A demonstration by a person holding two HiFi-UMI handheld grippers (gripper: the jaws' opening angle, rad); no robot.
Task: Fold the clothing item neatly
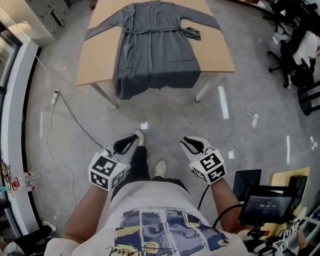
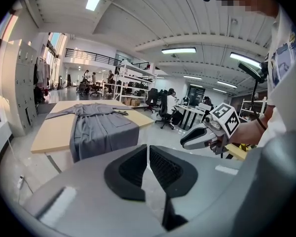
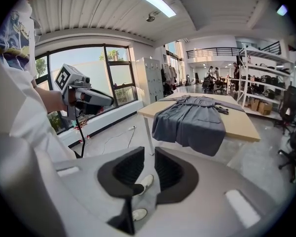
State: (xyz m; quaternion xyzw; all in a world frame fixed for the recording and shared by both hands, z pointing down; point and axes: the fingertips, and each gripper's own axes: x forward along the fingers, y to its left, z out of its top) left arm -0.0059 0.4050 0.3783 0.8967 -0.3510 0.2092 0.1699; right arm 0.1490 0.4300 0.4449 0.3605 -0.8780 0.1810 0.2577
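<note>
A grey robe (image 1: 156, 47) lies spread face up on a light wooden table (image 1: 98, 52), sleeves out to both sides and belt tied at the waist. Its hem hangs over the table's near edge. The robe also shows in the left gripper view (image 2: 101, 125) and the right gripper view (image 3: 192, 120). Both grippers are held close to the person's body, well short of the table. My left gripper (image 1: 129, 141) (image 2: 148, 154) is shut with nothing in it. My right gripper (image 1: 189, 142) (image 3: 149, 157) stands slightly open, with only the floor and a shoe behind the gap.
A small dark cloth piece (image 1: 192, 33) lies by the robe's right sleeve. A power strip (image 1: 55, 96) and its cable (image 1: 74, 119) lie on the floor at left. Office chairs (image 1: 288, 52) stand at right, a screen on a stand (image 1: 264, 204) at lower right. Concrete floor separates me from the table.
</note>
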